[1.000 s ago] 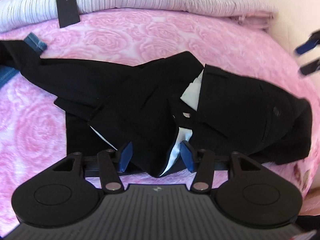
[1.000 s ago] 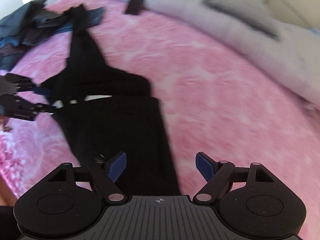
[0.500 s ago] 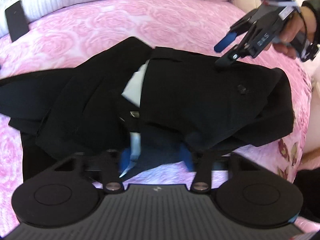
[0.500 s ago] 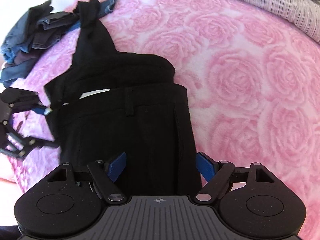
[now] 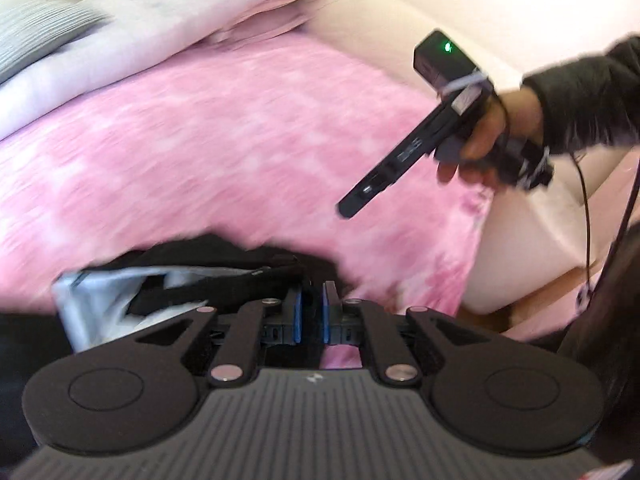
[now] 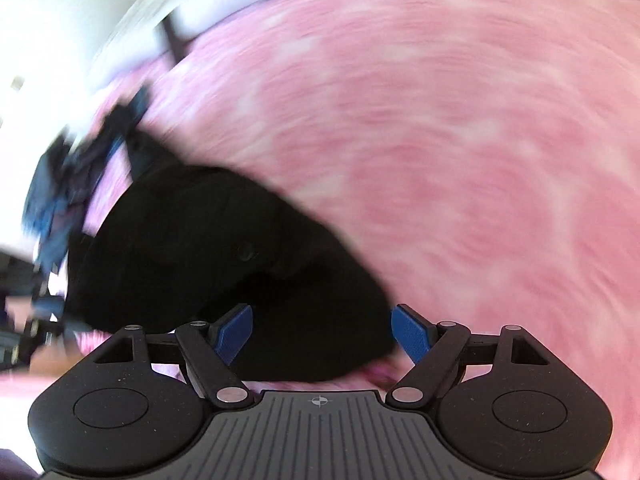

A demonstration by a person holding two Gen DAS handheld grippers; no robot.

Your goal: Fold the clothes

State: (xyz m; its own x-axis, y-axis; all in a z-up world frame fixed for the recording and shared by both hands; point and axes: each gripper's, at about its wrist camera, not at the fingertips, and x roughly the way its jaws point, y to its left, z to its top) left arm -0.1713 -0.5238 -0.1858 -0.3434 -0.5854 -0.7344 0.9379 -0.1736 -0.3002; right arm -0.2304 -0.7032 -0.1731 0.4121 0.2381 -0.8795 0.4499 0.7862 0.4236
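The left gripper (image 5: 311,312) points forward low over a bed, its two blue pads nearly together and pinched on the edge of the black trousers (image 5: 224,256). The dark cloth bunches just ahead of the pads, and a pale grey-white pocket lining (image 5: 100,300) shows turned out to their left. The trousers lie near the bed's right edge on a pink rose-patterned bedspread (image 5: 220,140), which is blurred by motion.

From the left wrist view, the right gripper (image 5: 348,210) reaches in from the upper right, tilted down toward the bedspread and hanging apart from the cloth. The person's right hand (image 5: 476,140) wraps its handle, with a dark sleeve behind it. A small green light glows on the box at the top of the device. White lettering on its side is too blurred to read.

In the right wrist view, the right gripper's blue pads (image 6: 234,334) stand wide apart with nothing between them, hovering just above the black trousers (image 6: 224,248). A heap of blue and dark clothes (image 6: 68,184) lies toward the bed's far left edge, smeared by blur. Pale folded bedding (image 5: 120,52) sits along the far edge.
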